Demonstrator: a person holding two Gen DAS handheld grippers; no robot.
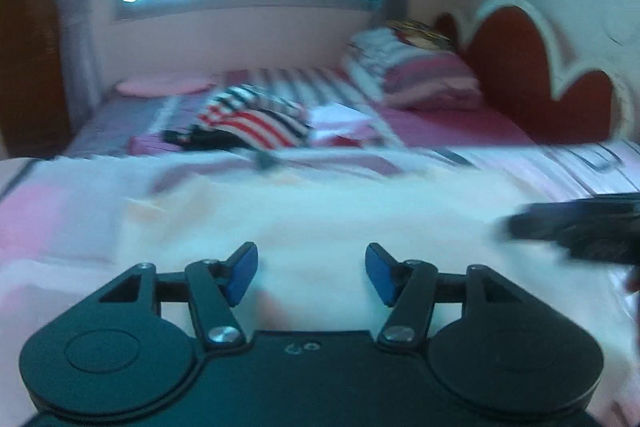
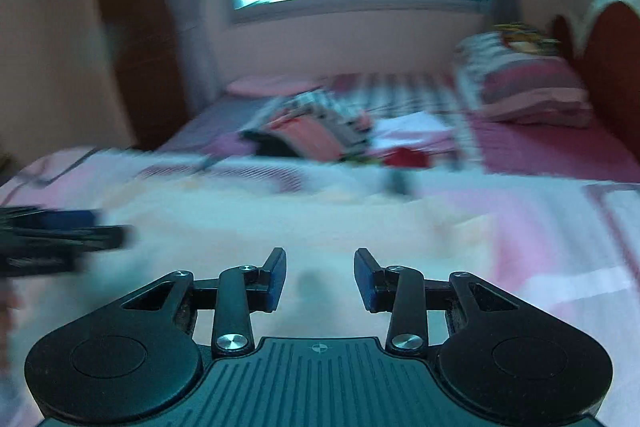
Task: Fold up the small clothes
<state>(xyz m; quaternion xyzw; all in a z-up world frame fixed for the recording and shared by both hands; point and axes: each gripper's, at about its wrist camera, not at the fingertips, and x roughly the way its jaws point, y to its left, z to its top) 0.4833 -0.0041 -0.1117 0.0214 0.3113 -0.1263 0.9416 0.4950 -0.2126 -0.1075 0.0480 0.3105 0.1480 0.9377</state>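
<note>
A pale white garment lies spread flat on the bed in front of both grippers; the right wrist view shows it too. My left gripper hovers over its near part, jaws apart and nothing between the blue pads. My right gripper is likewise open and empty above the same cloth. Each gripper appears blurred at the edge of the other's view: the right gripper on the right, the left gripper on the left. Both pictures are motion-blurred.
A heap of clothes with a red, white and dark striped piece lies farther back on the bed. Striped pillows lean by the red headboard on the right. A window and a dark wardrobe stand behind.
</note>
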